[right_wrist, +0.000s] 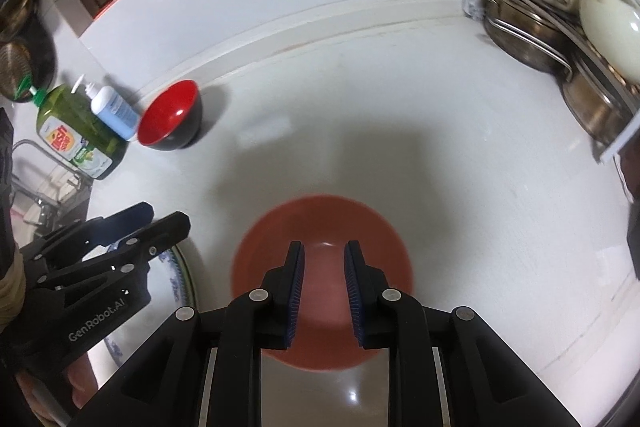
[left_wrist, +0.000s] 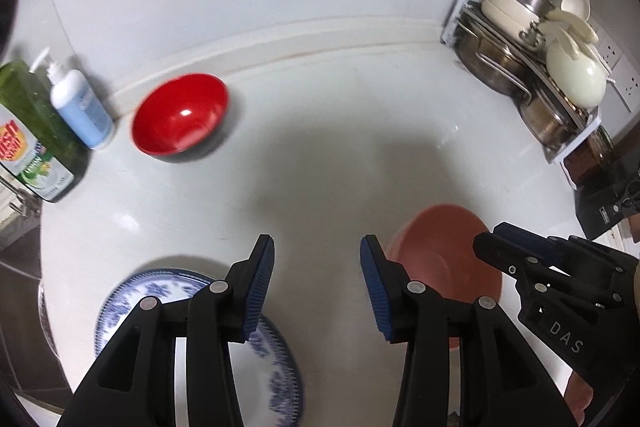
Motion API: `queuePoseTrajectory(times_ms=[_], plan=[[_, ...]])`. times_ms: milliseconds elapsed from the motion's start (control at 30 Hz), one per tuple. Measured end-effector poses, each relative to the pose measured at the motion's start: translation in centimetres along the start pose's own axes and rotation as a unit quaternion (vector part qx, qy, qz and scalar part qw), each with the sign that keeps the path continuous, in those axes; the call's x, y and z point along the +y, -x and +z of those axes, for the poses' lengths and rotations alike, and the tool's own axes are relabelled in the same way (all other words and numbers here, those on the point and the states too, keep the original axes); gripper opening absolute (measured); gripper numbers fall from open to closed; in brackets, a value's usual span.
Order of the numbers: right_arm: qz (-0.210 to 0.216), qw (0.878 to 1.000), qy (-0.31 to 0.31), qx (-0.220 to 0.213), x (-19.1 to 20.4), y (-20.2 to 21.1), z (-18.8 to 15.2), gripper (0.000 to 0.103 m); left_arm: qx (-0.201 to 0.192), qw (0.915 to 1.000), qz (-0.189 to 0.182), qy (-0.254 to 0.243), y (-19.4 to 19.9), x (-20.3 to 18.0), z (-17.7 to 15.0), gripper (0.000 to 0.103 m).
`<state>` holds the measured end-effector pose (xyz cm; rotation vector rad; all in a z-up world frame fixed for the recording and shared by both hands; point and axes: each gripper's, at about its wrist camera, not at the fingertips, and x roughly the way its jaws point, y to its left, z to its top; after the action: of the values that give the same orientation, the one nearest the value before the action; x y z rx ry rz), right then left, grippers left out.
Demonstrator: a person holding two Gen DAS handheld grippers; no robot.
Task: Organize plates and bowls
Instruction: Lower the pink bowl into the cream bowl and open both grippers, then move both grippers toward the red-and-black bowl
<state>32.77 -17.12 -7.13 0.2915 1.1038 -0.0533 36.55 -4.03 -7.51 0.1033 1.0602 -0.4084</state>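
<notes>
While both tongs point(left_wrist: 318, 283) point(right_wrist: 324, 291) gape empty, the pink bowl point(right_wrist: 320, 223) sits upright, mouth up.

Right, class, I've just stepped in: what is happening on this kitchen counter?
A person holds a gripper in each hand above a white counter, sorting dishes. The left gripper hangs with jaws apart and empty above a blue-patterned plate. The right gripper, jaws narrowly apart and holding nothing, hangs above a pink bowl. A red and black bowl sits untouched near the back wall beside two soap bottles.
</notes>
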Motion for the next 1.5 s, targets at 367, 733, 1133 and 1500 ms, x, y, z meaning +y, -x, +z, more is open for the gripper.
queuePoseTrajectory(times_ms=[367,733,1133,1500], plan=[[0.014,0.998,0.053,-0.023,4.5,0.1,2.7,0.040,-0.036,0.9986,0.035,0.018,2.1,5.1,1.2,0.061],[0.023,0.994,0.103,-0.042,8.9,-1.0,7.0,0.050,-0.062,0.9949,0.066,0.044,2.7,10.3,3.8,0.075],[0.041,0.987,0.150,-0.044,13.7,-4.8,12.4,0.050,-0.049,0.9923,0.109,0.034,0.1,15.4,6.9,0.075],[0.061,0.988,0.141,0.018,15.5,-11.1,15.3,0.050,-0.011,0.9948,0.097,0.028,-4.6,18.4,9.4,0.074]])
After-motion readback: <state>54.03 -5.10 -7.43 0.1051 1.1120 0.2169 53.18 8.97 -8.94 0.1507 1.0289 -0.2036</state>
